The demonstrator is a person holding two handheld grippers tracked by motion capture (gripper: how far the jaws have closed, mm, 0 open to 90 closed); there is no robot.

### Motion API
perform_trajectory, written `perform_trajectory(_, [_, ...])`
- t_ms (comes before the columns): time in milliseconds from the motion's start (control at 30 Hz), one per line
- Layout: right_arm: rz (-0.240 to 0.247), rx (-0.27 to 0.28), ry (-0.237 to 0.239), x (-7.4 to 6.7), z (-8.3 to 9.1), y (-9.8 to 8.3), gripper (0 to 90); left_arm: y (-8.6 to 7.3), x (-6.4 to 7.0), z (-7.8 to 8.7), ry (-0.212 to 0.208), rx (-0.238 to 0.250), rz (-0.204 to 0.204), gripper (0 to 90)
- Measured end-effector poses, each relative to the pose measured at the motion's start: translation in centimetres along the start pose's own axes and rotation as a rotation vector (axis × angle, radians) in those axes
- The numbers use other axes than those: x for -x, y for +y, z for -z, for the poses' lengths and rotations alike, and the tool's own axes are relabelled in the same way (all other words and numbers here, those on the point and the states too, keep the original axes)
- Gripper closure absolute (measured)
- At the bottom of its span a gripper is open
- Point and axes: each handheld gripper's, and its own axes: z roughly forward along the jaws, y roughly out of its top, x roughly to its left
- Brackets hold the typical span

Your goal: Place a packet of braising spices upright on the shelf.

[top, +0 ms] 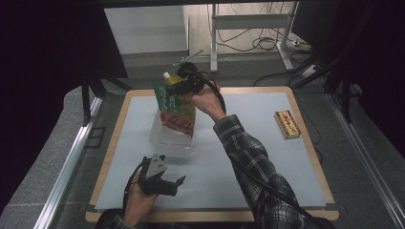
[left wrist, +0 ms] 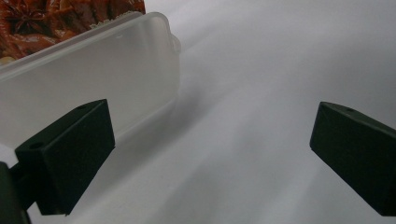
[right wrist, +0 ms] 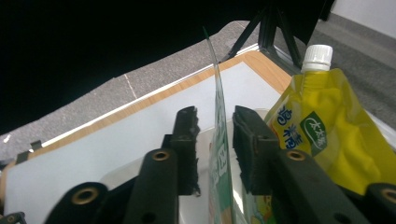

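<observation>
A clear plastic container (top: 165, 136) stands on the white mat, left of centre. A green food pouch (top: 174, 107) stands upright in it, with a yellow spouted pouch (top: 173, 78) behind. My right gripper (top: 184, 86) is at the green pouch's top edge. In the right gripper view the thin green pouch (right wrist: 220, 140) runs between the jaws of this gripper (right wrist: 214, 114); a gap shows on the left side, so the pads do not clamp it. The yellow pouch (right wrist: 322, 130) is just right of them. My left gripper (top: 175, 186) rests open near the front edge, facing the container (left wrist: 93, 79).
A small yellow and red box (top: 287, 123) lies flat near the mat's right edge. The mat sits on a wooden tabletop (top: 112, 143). Metal table legs and cables (top: 248, 43) are on the floor beyond the far edge.
</observation>
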Motion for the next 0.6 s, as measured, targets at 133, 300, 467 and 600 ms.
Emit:
perform_trajectory(133, [0.016,0.006,-0.026,0.0,0.6,-0.2,58.5,0.0,0.0,0.0,0.001,0.000,0.000,0.0])
perform_trajectory(300, [0.020,0.007,-0.044,0.3,1.2,-0.4,50.1,0.0,0.1,-0.1,0.002,-0.003,-0.001,0.0])
perform_trajectory(467, [0.023,0.014,-0.061,0.5,2.1,-0.9,42.3,0.0,0.1,-0.1,0.003,-0.003,0.000,0.0])
perform_trajectory(600, [0.032,0.017,-0.066,0.5,2.6,-1.1,39.9,0.0,0.1,-0.1,0.003,-0.004,-0.001,0.0])
